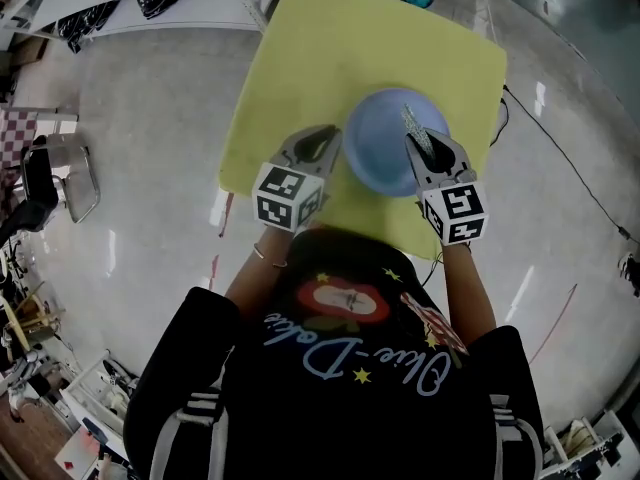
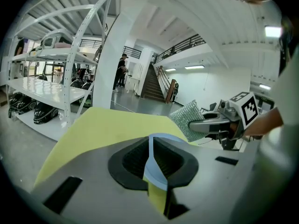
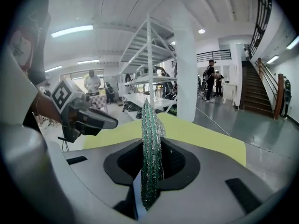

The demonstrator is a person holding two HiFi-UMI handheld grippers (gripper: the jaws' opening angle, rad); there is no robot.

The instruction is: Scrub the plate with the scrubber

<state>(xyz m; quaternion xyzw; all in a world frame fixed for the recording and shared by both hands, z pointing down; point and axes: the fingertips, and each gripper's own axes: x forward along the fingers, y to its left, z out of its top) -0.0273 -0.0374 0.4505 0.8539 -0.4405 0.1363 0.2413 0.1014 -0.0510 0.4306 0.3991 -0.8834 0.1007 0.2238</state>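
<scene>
A light blue plate [image 1: 385, 153] rests on the yellow table [image 1: 320, 58]. My left gripper [image 1: 333, 144] is shut on the plate's left rim; in the left gripper view the blue rim [image 2: 152, 160] is pinched edge-on between the jaws. My right gripper [image 1: 416, 144] is shut on a silvery green scrubber [image 1: 412, 125], which reaches over the right half of the plate. In the right gripper view the scrubber [image 3: 150, 153] stands upright between the jaws. Each gripper shows in the other's view: the right one with its scrubber [image 2: 186, 119], and the left gripper [image 3: 93, 119].
The table is small, with grey floor on all sides. A cable [image 1: 560, 158] runs across the floor at the right. White shelving [image 2: 51, 87] stands beyond the table, a chair [image 1: 70, 173] sits at the left, and people [image 3: 211, 80] stand near a staircase [image 3: 261, 90].
</scene>
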